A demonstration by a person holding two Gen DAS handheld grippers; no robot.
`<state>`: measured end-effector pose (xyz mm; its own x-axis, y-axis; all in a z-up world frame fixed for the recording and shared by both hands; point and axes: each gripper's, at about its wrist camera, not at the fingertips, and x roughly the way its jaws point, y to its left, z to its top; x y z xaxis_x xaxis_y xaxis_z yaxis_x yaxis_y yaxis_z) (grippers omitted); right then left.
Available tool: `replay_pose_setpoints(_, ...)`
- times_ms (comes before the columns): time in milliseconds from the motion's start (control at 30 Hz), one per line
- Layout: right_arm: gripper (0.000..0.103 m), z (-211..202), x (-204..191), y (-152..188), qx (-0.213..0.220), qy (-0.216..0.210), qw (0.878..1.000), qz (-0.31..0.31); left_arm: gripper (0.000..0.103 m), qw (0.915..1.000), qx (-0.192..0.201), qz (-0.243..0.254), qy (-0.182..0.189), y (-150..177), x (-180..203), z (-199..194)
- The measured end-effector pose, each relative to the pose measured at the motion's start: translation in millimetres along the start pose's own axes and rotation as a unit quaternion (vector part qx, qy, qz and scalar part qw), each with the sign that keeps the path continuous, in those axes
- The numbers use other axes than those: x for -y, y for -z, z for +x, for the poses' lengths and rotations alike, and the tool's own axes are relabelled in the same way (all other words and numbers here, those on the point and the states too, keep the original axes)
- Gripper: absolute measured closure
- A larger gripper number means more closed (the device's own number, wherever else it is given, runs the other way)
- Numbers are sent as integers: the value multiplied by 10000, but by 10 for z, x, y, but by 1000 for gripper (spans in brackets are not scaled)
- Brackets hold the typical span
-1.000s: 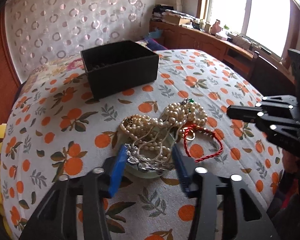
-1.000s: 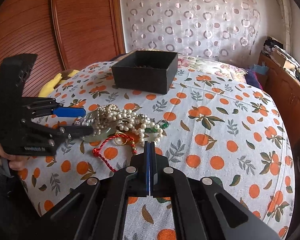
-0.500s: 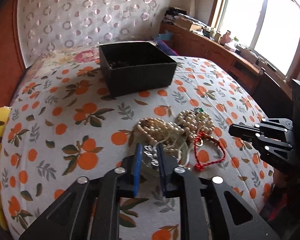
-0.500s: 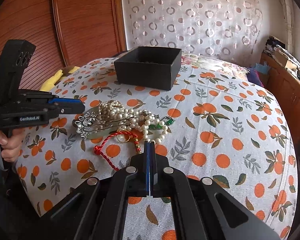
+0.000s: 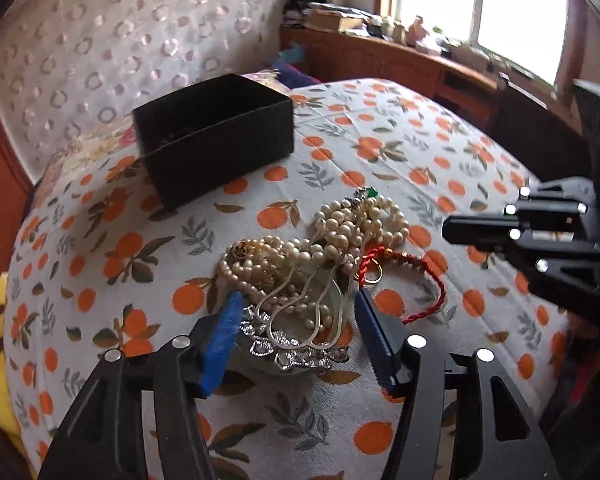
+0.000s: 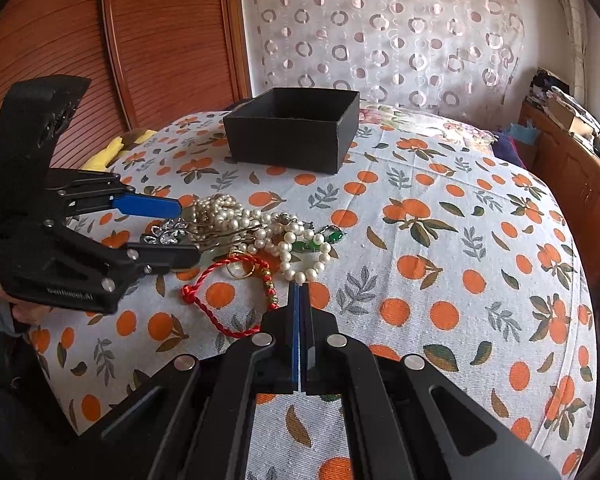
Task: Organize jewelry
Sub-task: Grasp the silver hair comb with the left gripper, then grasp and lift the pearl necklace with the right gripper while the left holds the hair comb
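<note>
Since half a second ago the left gripper (image 5: 296, 316) has come forward to the jewelry pile (image 5: 319, 260), and its jaws are opening, now half wide around the silver ornament (image 5: 296, 350) at the pile's 6 o'clock edge, pads not pressing it. Meanwhile the right gripper (image 6: 300, 292) rests fully closed and empty near the red cord bracelet (image 6: 224, 292) on the table (image 6: 459, 280). To do this grasp well, I think it should close low on the ornament only, free of the pearl strands, before carrying it to the black box (image 5: 216, 136) at 11 o'clock.
</note>
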<state>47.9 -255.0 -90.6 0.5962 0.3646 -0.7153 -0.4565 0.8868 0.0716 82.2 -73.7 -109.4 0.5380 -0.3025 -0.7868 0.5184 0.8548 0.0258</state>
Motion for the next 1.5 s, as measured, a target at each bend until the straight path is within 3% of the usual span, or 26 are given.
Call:
replay_pose_setpoints(233, 103, -2, 2, -1, 0, -2, 10000, -2, 46, 9997, -108, 214, 111, -24, 49, 68)
replay_pose_setpoints(333, 103, 0, -1, -2, 1, 0, 10000, 2, 57, 9993, -127, 334, -73, -8, 76, 56)
replay_pose_setpoints(533, 103, -1, 34, 11, -12, 5, 10000, 18, 59, 9997, -116, 178, 136, 32, 0, -36)
replay_pose_setpoints(1167, 102, 104, -209, -203, 79, -265, 9992, -288, 60, 10000, 37, -90, -20, 238, -216, -383)
replay_pose_setpoints(1200, 101, 126, -244, -228, 76, -300, 9989, -340, 60, 9999, 54, -92, -18, 235, -220, -393)
replay_pose_setpoints(1267, 84, 186, -320, -270, 71, -384, 9982, -456, 60, 9999, 114, -97, -15, 217, -227, -424)
replay_pose_setpoints(1300, 81, 229, -351, -292, 44, -432, 9978, -493, 60, 9998, 146, -98, -10, 203, -229, -445)
replay_pose_setpoints(1500, 79, 365, -466, -386, 17, -500, 9962, -715, 60, 9996, 253, -77, -24, 161, -235, -522)
